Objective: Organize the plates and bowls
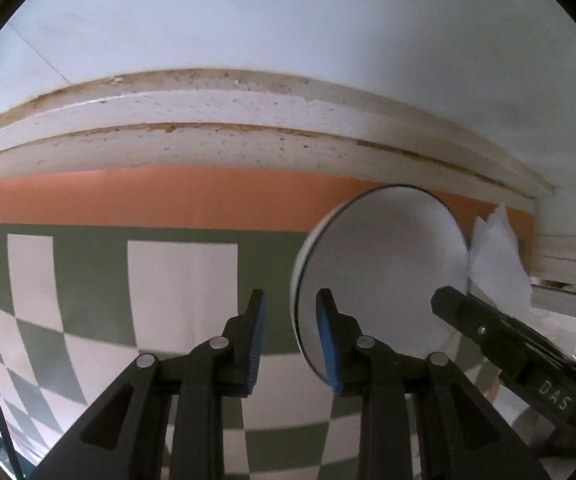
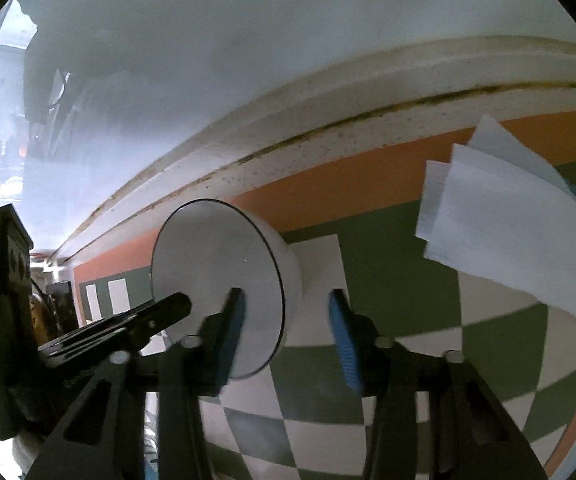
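A white bowl [image 1: 384,264] with a thin dark rim stands upright on a green-and-white checked mat [image 1: 183,288] with an orange border. My left gripper [image 1: 291,296] hangs over the bowl's left rim, its blue pads drawn close; mat shows in the gap and no pad visibly presses the rim. From the right wrist the bowl [image 2: 207,252] sits left of centre. My right gripper [image 2: 287,294] straddles its right wall, one finger over the inside and one outside, standing open. Each gripper shows in the other's view: right gripper [image 1: 448,304], left gripper [image 2: 181,304].
Folded white paper sheets [image 2: 508,232] lie on the mat [image 2: 400,280] just right of the bowl, also seen as paper [image 1: 496,264]. A worn white ledge [image 1: 247,136] and a pale wall run along the mat's far edge. Dim clutter shows at far left [image 2: 27,92].
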{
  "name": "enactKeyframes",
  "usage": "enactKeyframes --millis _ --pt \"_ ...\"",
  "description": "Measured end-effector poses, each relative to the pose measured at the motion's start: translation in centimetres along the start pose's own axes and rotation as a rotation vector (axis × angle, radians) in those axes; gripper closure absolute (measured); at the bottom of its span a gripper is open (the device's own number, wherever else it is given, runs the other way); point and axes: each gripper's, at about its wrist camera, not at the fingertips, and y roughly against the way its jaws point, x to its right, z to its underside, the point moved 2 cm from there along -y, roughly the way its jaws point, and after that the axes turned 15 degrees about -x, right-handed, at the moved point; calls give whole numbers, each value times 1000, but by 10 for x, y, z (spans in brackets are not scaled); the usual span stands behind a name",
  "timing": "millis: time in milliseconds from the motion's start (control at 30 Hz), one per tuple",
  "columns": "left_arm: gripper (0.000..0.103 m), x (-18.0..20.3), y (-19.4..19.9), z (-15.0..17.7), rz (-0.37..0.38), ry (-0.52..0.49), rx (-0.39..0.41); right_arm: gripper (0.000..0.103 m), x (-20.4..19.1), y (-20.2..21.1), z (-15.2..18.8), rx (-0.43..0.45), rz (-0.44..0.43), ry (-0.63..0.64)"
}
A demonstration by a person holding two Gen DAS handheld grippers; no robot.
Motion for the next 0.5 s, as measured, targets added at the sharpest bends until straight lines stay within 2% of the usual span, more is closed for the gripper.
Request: enactKeyframes --millis 33,67,500 --pt "92 0 -2 0 3 -3 2 90 1 -3 -1 -6 9 -1" --pt "92 0 -4 0 0 -8 6 92 0 -6 -2 -8 6 2" --pt "92 5 13 11 -28 -37 62 92 -16 4 12 13 51 52"
